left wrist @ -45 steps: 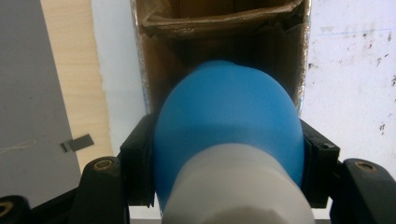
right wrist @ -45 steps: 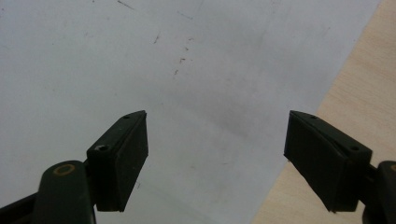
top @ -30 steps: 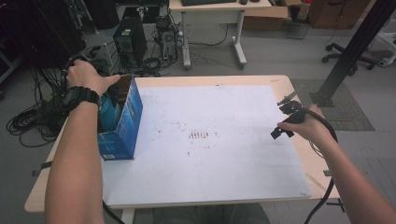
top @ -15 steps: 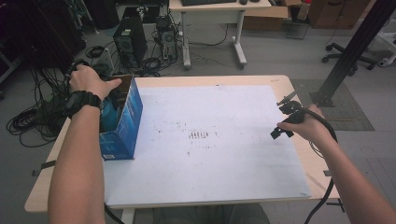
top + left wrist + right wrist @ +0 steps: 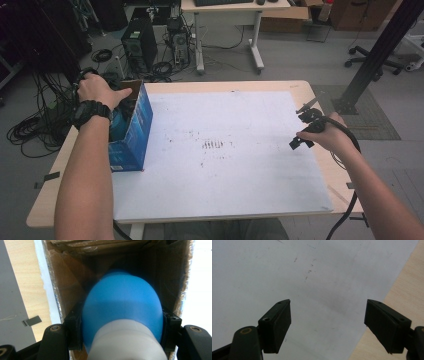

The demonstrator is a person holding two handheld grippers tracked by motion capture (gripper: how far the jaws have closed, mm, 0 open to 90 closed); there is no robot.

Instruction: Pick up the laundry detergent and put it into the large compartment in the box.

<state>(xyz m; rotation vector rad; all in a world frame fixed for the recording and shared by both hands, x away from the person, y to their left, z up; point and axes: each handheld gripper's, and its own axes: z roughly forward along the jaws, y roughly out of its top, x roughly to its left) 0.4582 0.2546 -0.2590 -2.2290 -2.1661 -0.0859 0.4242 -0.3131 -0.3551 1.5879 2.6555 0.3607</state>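
The blue and white object (image 5: 122,322) sits between the left gripper's (image 5: 122,340) 2 black jaws, which press on its rounded blue sides; it is inside the open cardboard box (image 5: 75,277), down between the brown inner walls. What the object is cannot be told: a smooth blue dome over a white lower part, perhaps a bottle or a bulb-like plastic item. The surface looks glossy and curved, so it is probably slippery, and likely light and fairly stiff. The widest part of the blue body, where the jaws now sit, seems the safest hold; higher up the dome they would tend to slide off.

From the high view, the box (image 5: 131,129) is blue outside and stands at the left edge of the white surface (image 5: 240,190), with the left hand (image 5: 97,90) reaching into it. The right gripper (image 5: 328,325) hovers over the white sheet near its right border, jaws spread wide and empty; the right hand (image 5: 327,135) holds it well apart from the box.
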